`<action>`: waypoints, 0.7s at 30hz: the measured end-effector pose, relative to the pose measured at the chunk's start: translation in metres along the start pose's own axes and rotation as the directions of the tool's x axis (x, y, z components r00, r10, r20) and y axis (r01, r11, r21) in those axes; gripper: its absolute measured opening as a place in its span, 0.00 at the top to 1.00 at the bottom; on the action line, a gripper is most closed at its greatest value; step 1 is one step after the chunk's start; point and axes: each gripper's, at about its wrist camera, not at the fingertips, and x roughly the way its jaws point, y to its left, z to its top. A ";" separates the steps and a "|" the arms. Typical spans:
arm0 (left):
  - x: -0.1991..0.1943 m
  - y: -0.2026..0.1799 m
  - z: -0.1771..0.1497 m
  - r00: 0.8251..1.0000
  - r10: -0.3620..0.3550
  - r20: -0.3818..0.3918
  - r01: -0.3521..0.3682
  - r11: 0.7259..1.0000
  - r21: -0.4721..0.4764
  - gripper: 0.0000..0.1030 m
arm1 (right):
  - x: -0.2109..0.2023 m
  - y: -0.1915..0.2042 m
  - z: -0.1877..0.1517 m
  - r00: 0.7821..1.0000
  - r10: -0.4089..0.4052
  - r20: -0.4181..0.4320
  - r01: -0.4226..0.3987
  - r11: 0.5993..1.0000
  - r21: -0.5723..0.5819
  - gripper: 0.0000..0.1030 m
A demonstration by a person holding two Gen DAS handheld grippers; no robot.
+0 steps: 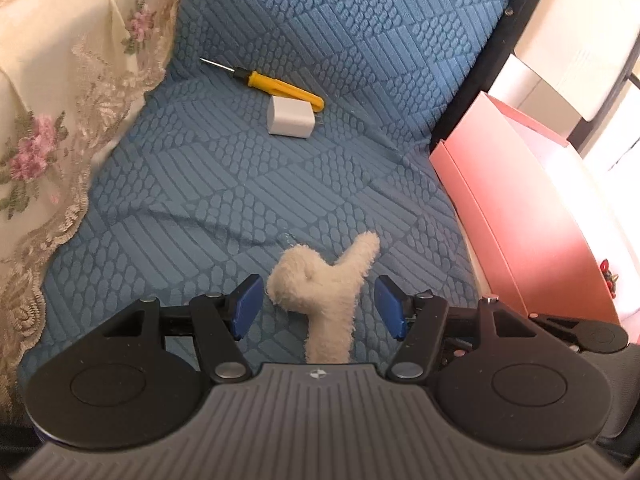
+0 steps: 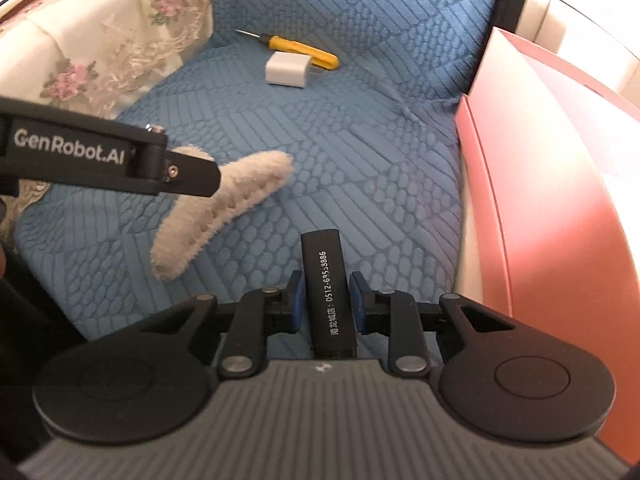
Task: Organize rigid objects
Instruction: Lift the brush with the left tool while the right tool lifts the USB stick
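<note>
My right gripper (image 2: pixel 328 300) is shut on a black rectangular stick (image 2: pixel 326 276) with white print; its blue pads press both long sides. My left gripper (image 1: pixel 320 308) stands open low over the blue cushion (image 1: pixel 240 184), with a fluffy cream plush piece (image 1: pixel 320 280) between its jaws and a gap showing at the right pad. In the right wrist view one black finger (image 2: pixel 188 174) of the left gripper crosses that plush piece (image 2: pixel 240 192). Farther back lie a yellow screwdriver (image 1: pixel 280 84) (image 2: pixel 304 52) and a white charger plug (image 1: pixel 290 120) (image 2: pixel 286 70), side by side.
A pink open box (image 1: pixel 512 216) (image 2: pixel 560 208) stands along the cushion's right edge. A cream lace cloth with pink flowers (image 1: pixel 60 120) (image 2: pixel 100 52) drapes over the left. The blue seat back (image 1: pixel 360 20) rises behind the screwdriver.
</note>
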 end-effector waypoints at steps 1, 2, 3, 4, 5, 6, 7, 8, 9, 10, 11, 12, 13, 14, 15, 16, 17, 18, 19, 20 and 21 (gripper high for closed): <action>0.001 -0.002 0.000 1.000 0.003 -0.001 -0.003 1.000 0.013 0.35 | 0.000 -0.001 -0.001 1.000 -0.005 -0.002 0.005 1.000 0.001 0.73; 0.003 -0.004 -0.001 1.000 0.012 0.001 -0.012 1.000 0.027 0.35 | 0.001 -0.002 -0.001 1.000 -0.010 -0.005 0.010 1.000 0.004 0.73; 0.004 -0.007 -0.001 1.000 0.028 0.004 -0.028 0.999 0.046 0.35 | 0.003 -0.004 -0.001 1.000 -0.012 -0.009 0.012 1.000 0.008 0.73; 0.005 -0.010 -0.001 0.999 0.039 0.006 -0.040 0.997 0.065 0.35 | 0.004 -0.004 -0.001 1.000 -0.012 -0.014 0.012 1.000 0.011 0.73; 0.006 -0.012 -0.001 0.999 0.047 0.009 -0.048 0.995 0.083 0.35 | 0.005 -0.006 -0.002 1.000 -0.009 -0.014 0.009 1.000 0.018 0.73; 0.007 -0.013 -0.002 0.998 0.054 0.012 -0.055 0.994 0.095 0.35 | 0.005 -0.007 -0.002 1.000 -0.005 -0.013 0.006 1.000 0.026 0.73; 0.008 -0.014 -0.002 0.998 0.062 0.011 -0.063 0.993 0.104 0.35 | 0.005 -0.008 -0.002 1.000 -0.003 -0.012 0.003 0.999 0.033 0.73; 0.011 -0.014 -0.002 0.997 0.071 0.008 -0.071 0.991 0.113 0.35 | 0.005 -0.009 -0.002 1.000 0.000 -0.011 0.001 0.999 0.041 0.73; 0.013 -0.015 -0.002 0.997 0.083 0.004 -0.083 0.989 0.121 0.35 | 0.005 -0.009 -0.003 1.000 0.002 -0.010 -0.001 0.999 0.047 0.73; 0.015 -0.015 -0.003 0.995 0.097 0.001 -0.096 0.987 0.130 0.36 | 0.005 -0.010 -0.003 1.000 0.004 -0.009 -0.003 0.999 0.049 0.73; 0.017 -0.015 -0.003 0.995 0.104 -0.002 -0.102 0.985 0.137 0.36 | 0.005 -0.009 -0.003 1.000 0.004 -0.009 -0.003 0.999 0.042 0.73; 0.018 -0.016 -0.004 0.994 0.107 -0.003 -0.105 0.984 0.146 0.36 | 0.005 -0.009 -0.003 1.000 0.003 -0.008 -0.002 0.999 0.039 0.73; 0.019 -0.016 -0.005 0.994 0.108 -0.003 -0.106 0.983 0.152 0.36 | 0.005 -0.009 -0.003 1.000 0.003 -0.008 -0.003 0.999 0.040 0.73; 0.020 -0.017 -0.005 0.994 0.109 -0.004 -0.107 0.982 0.158 0.38 | 0.005 -0.009 -0.003 1.000 0.003 -0.008 -0.003 0.999 0.040 0.73; 0.021 -0.018 -0.006 0.994 0.110 -0.004 -0.108 0.981 0.164 0.44 | 0.005 -0.009 -0.003 1.000 0.005 -0.008 -0.004 0.999 0.040 0.73; 0.022 -0.018 -0.007 0.994 0.111 -0.004 -0.109 0.980 0.166 0.47 | 0.005 -0.010 -0.003 1.000 0.006 -0.009 -0.006 0.999 0.040 0.73; 0.023 -0.019 -0.007 0.994 0.107 -0.001 -0.106 0.981 0.165 0.50 | 0.005 -0.010 -0.002 1.000 0.007 -0.008 -0.007 0.999 0.042 0.73; 0.022 -0.019 -0.008 0.994 0.108 0.007 -0.108 0.980 0.165 0.51 | 0.005 -0.010 -0.002 1.000 0.006 -0.007 -0.006 0.999 0.045 0.73; 0.021 -0.020 -0.008 0.993 0.115 0.019 -0.117 0.979 0.166 0.51 | 0.004 -0.011 -0.002 1.000 0.003 -0.005 -0.003 0.999 0.049 0.73; 0.019 -0.020 -0.007 0.992 0.122 0.034 -0.126 0.978 0.165 0.51 | 0.004 -0.011 -0.002 1.000 -0.005 -0.003 0.005 0.999 0.052 0.73; 0.015 -0.020 -0.007 0.992 0.121 0.048 -0.127 0.979 0.161 0.51 | 0.003 -0.012 -0.002 1.000 -0.011 0.002 0.011 0.999 0.053 0.73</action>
